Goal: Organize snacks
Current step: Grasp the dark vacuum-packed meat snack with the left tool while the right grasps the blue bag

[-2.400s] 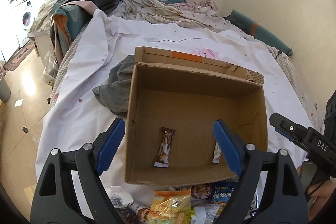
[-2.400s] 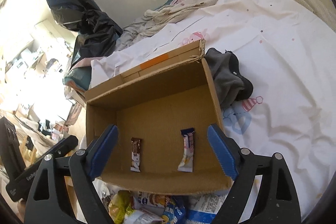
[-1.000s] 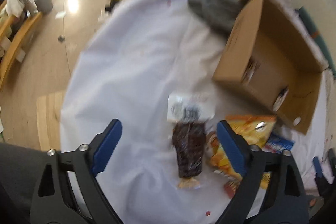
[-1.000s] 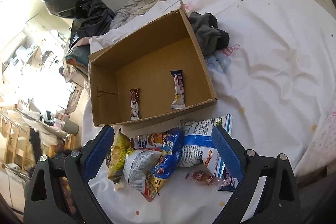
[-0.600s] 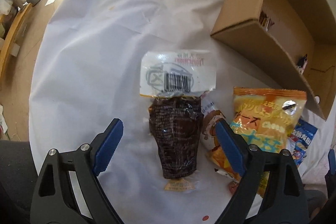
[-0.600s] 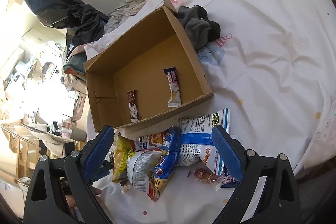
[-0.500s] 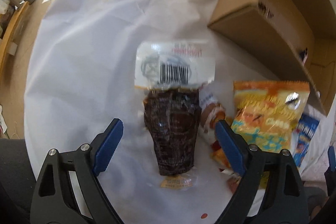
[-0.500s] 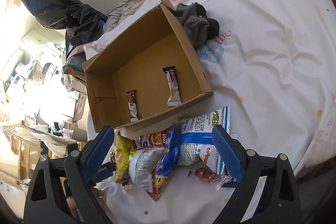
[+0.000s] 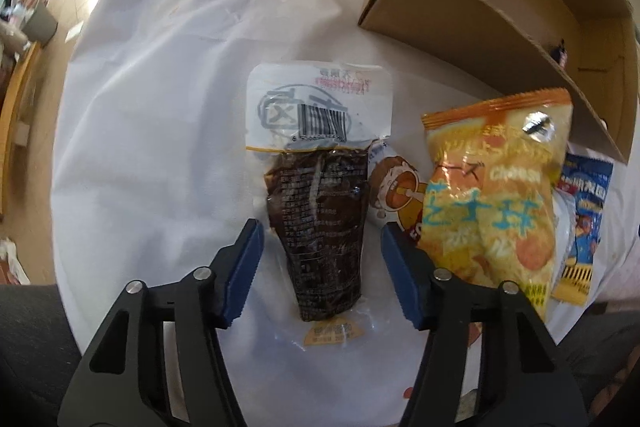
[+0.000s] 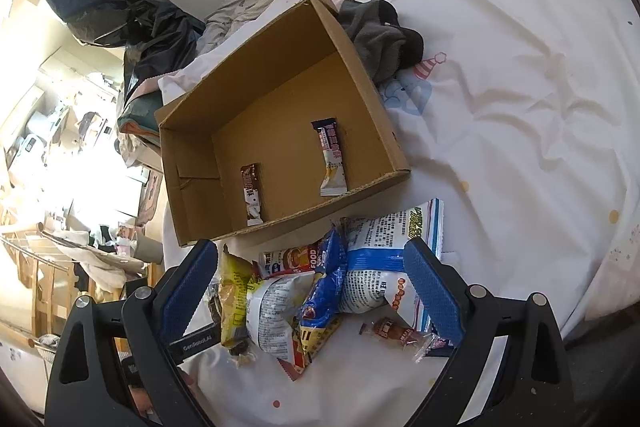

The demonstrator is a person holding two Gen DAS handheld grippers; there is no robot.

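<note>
Sheet-white bedding [image 9: 168,75] lay under a dark brown vacuum-sealed pouch [image 9: 320,223], which sat between the blue pads of the left gripper [image 9: 320,273]; its jaws were closing, a gap showing on both sides. The pouch was glossy, tapered, with a white barcoded header. Beside it lay a crinkly orange snack bag [image 9: 496,203]. The right gripper [image 10: 312,291] hung wide apart over heaped packets, near the cardboard box [image 10: 384,131] holding two bars.

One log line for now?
left gripper: closing, straddles brown pack | right gripper: open, empty | box: two bars
</note>
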